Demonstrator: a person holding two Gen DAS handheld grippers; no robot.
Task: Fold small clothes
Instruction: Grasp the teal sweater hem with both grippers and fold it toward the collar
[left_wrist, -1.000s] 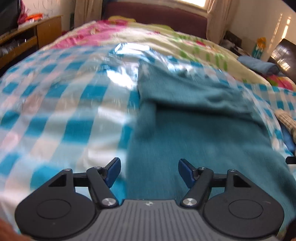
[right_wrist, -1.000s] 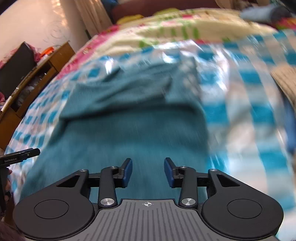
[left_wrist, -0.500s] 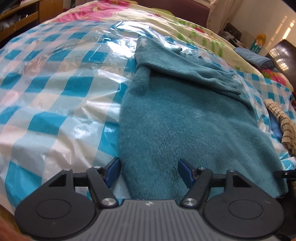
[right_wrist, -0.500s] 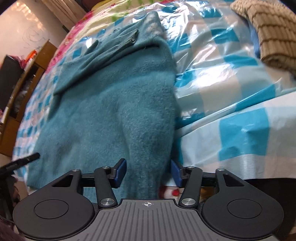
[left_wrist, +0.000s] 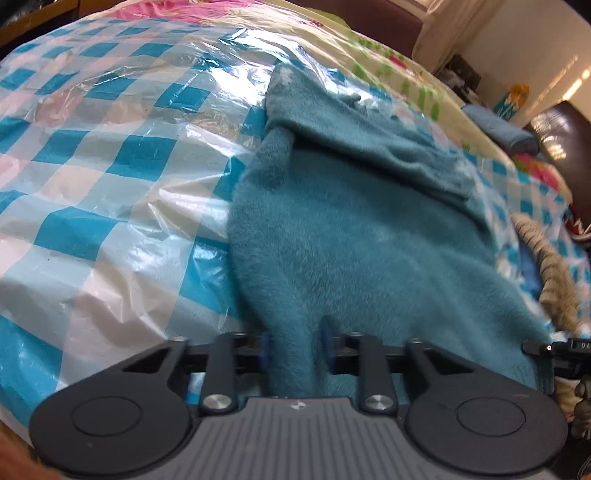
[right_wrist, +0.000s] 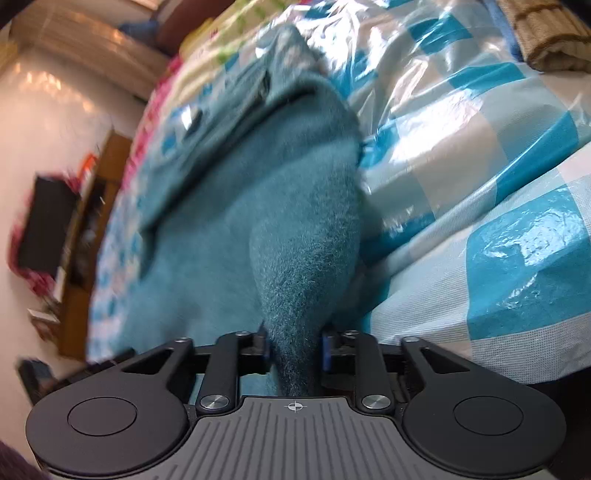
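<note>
On the bed, both grippers pinching the teal sweater's near hem.

The left gripper and the right gripper have just been closing, each now clamped on a bunched fold of the fuzzy teal sweater, which lies on the blue-checked plastic sheet. At 3 o'clock, white lettering on a black bar is too cut off to read.

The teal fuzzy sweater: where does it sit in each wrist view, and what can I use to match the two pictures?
Left wrist: the teal fuzzy sweater fills centre and right; its near edge is pinched in the left gripper.
Right wrist: the sweater fills centre and left; a bunched corner is clamped in the right gripper.
Shared landmark: the tan ribbed knit, right edge in the left view, top right in the right view.
</note>
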